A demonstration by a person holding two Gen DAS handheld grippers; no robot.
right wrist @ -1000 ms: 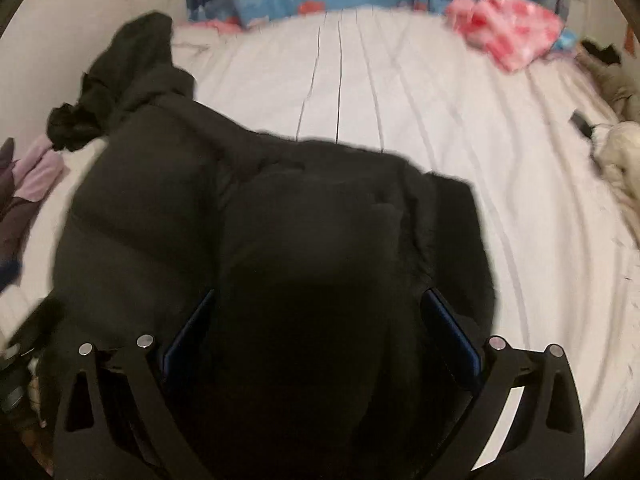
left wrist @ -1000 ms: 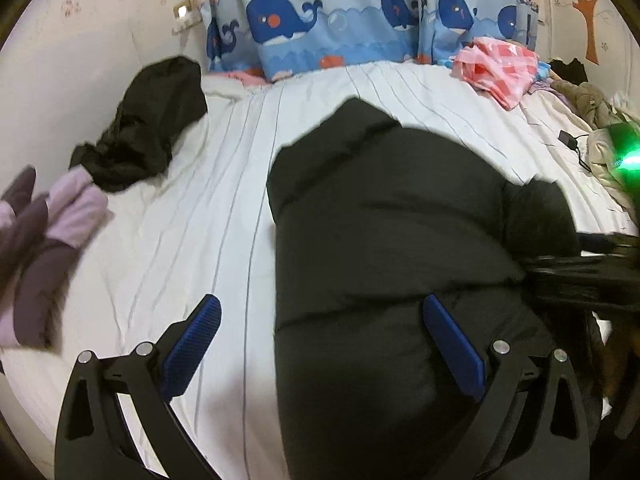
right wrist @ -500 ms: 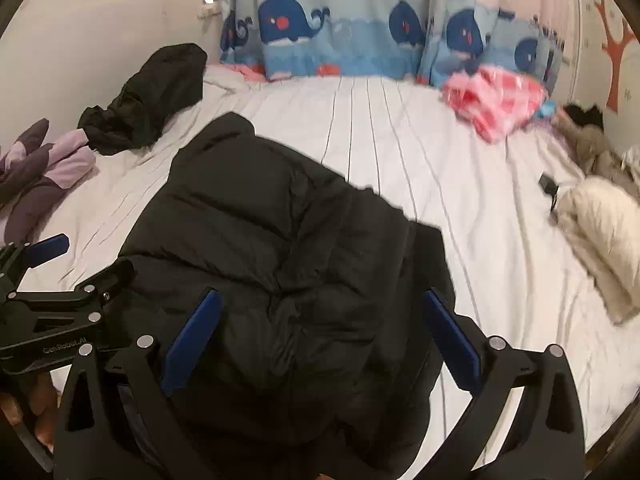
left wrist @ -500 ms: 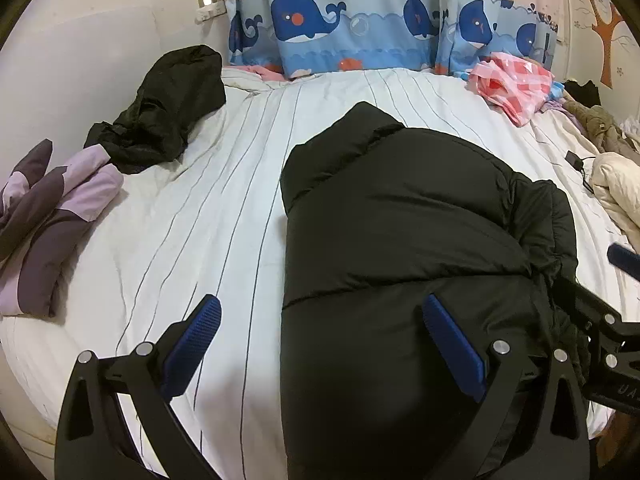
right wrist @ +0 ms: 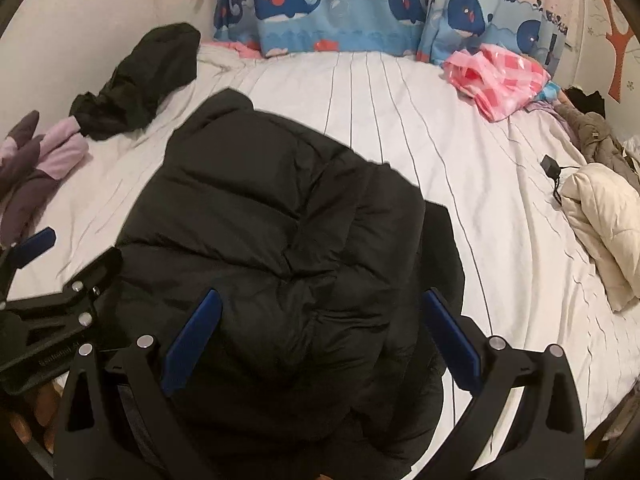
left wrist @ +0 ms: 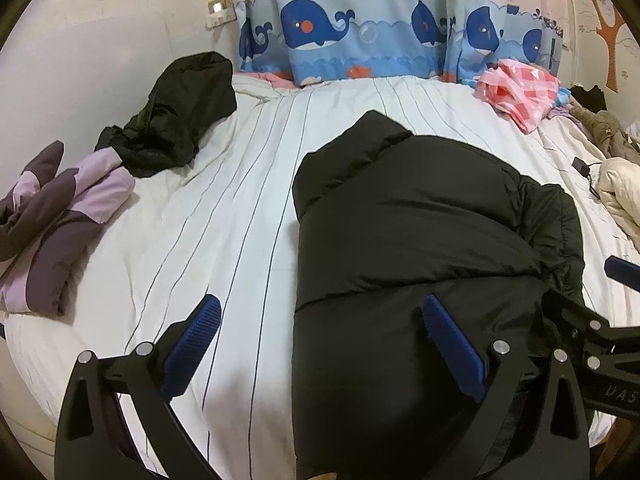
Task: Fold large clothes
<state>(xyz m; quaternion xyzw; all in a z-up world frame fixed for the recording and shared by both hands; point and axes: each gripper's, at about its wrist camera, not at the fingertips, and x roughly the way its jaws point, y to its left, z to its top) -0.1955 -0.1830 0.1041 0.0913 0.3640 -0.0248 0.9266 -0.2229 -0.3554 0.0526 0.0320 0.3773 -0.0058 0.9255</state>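
Observation:
A black puffer jacket (left wrist: 420, 240) lies folded lengthwise on the white striped bed (left wrist: 224, 216), collar toward the curtain. It also shows in the right wrist view (right wrist: 280, 232). My left gripper (left wrist: 320, 344) is open and empty above the jacket's near left edge. My right gripper (right wrist: 320, 340) is open and empty above the jacket's near end. Each gripper shows at the edge of the other's view.
A black garment (left wrist: 176, 120) and a purple jacket (left wrist: 60, 216) lie at the left. A pink checked cloth (left wrist: 520, 88) lies at the back right. A cream coat (right wrist: 600, 220) and a charger (right wrist: 550, 166) lie at the right. A whale curtain (left wrist: 360, 36) hangs behind.
Both grippers have pulled back and up from the jacket. The right gripper let the jacket's fold down, and the jacket now lies flat and still.

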